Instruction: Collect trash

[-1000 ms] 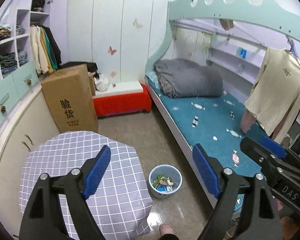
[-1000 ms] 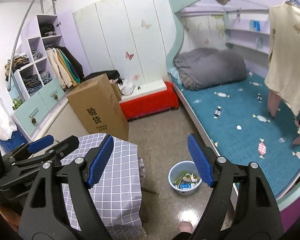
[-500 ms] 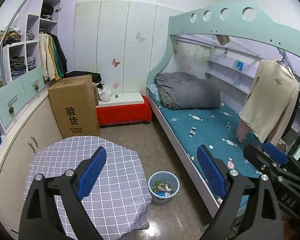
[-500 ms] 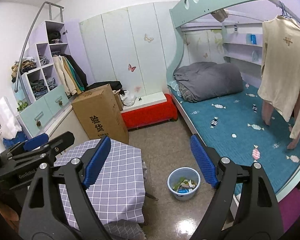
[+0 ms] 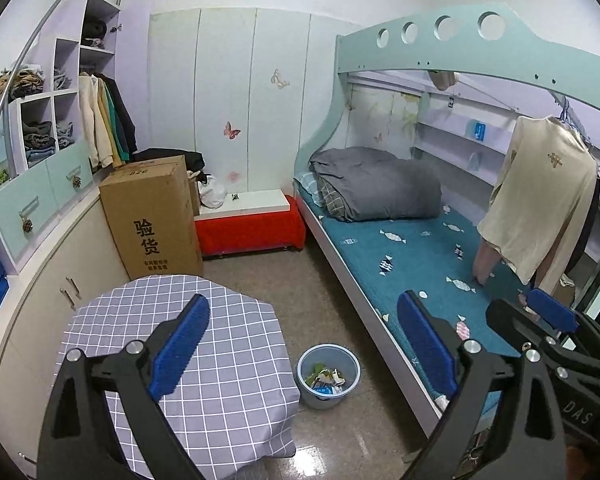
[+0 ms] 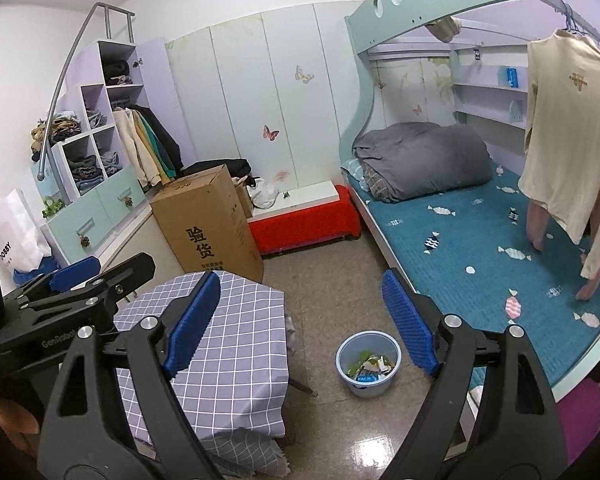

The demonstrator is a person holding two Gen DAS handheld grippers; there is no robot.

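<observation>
We see the bin [image 5: 327, 376], bottom centre, already holding scraps, and no loose trash on the checked table [image 5: 236, 344]: collection appears finished. Our left gripper [image 5: 300, 354] is opening, empty; our right gripper [image 6: 300, 328] stands spread, empty.

A lilac grid-checked cloth [image 5: 188, 344] is seen on the table, a pale blue bin [image 5: 328, 376], a red bench [image 5: 248, 232], a teal candy-patterned bed [image 5: 412, 256], a grey quilt [image 5: 376, 184].

Bin [image 5: 327, 376] on the floor between table [image 5: 220, 360] and bed [image 5: 400, 256].
</observation>
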